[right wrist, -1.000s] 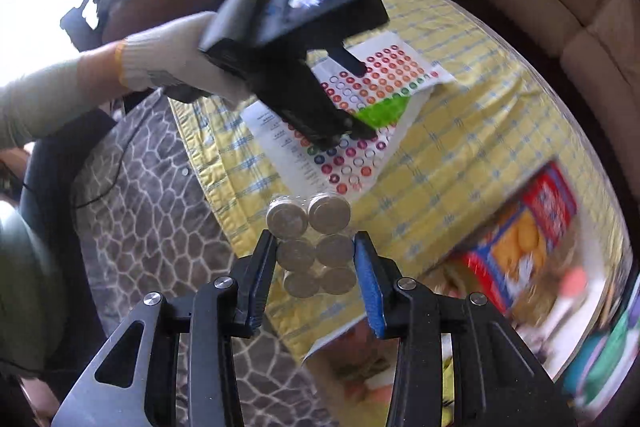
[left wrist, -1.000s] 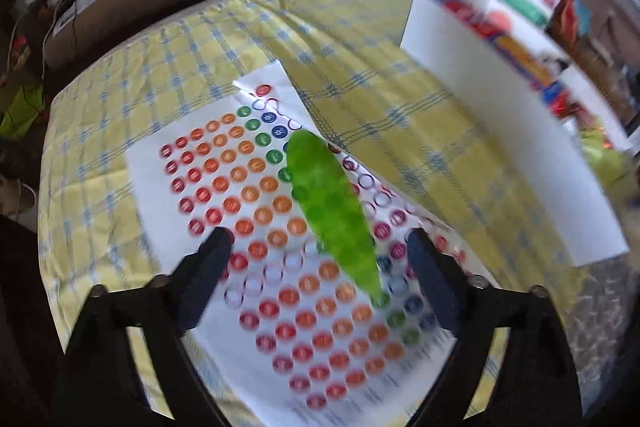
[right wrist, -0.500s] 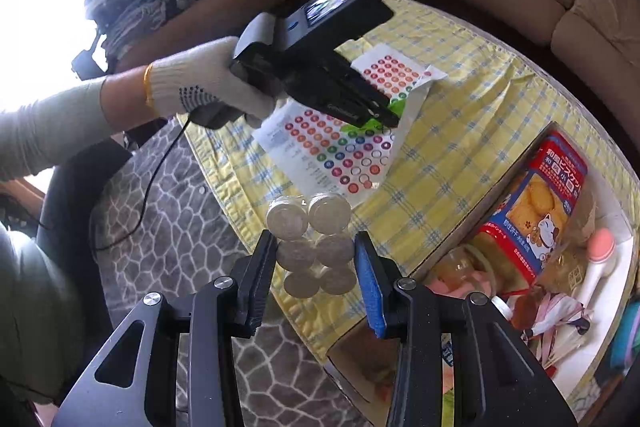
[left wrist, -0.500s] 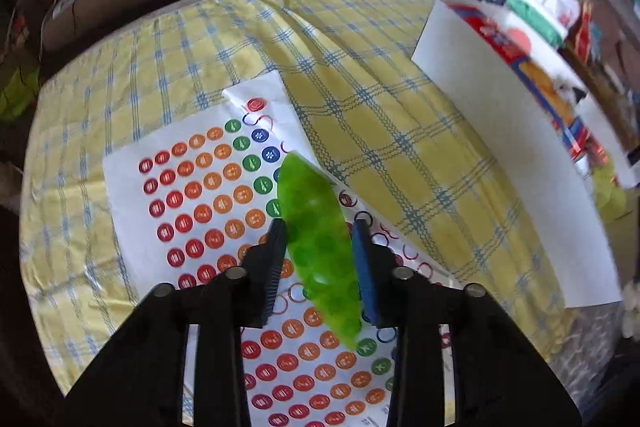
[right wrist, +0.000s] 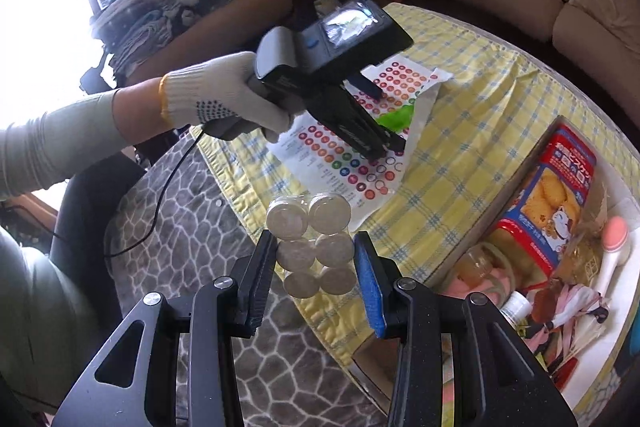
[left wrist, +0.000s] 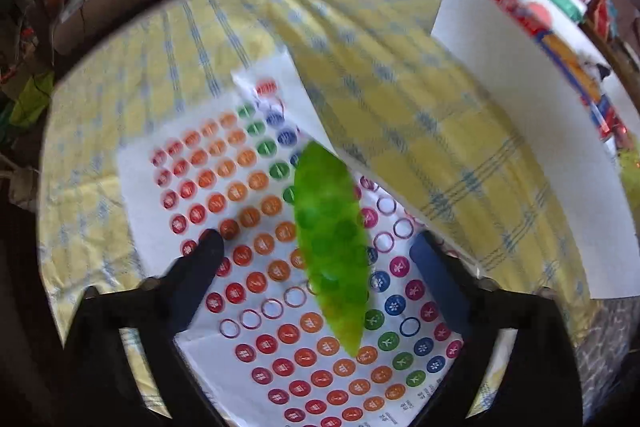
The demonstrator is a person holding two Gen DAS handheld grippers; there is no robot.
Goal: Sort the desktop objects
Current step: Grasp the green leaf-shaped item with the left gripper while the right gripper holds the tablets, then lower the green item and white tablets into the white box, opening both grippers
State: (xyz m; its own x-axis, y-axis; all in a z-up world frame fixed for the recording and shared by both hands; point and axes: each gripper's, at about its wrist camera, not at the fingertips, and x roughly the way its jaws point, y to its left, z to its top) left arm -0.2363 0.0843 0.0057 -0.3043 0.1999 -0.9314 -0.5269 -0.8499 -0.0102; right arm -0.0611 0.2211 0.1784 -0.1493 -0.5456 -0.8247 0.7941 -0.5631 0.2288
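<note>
Your left gripper (left wrist: 316, 255) is opening around the green pod toy (left wrist: 330, 243); be closing at its middle. Your right gripper (right wrist: 316, 259) is clamping the pack of 6 round containers (right wrist: 310, 241).

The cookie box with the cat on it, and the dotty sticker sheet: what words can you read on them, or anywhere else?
None can be read clearly.
Cookie box: white characters on the red top, too blurred to read.
Sticker sheet: tiny white signs on the coloured dots, too small.
Sticker sheet, bottom edge: small print, too small.
Left gripper: screen on its back shows a picture, no text.
</note>
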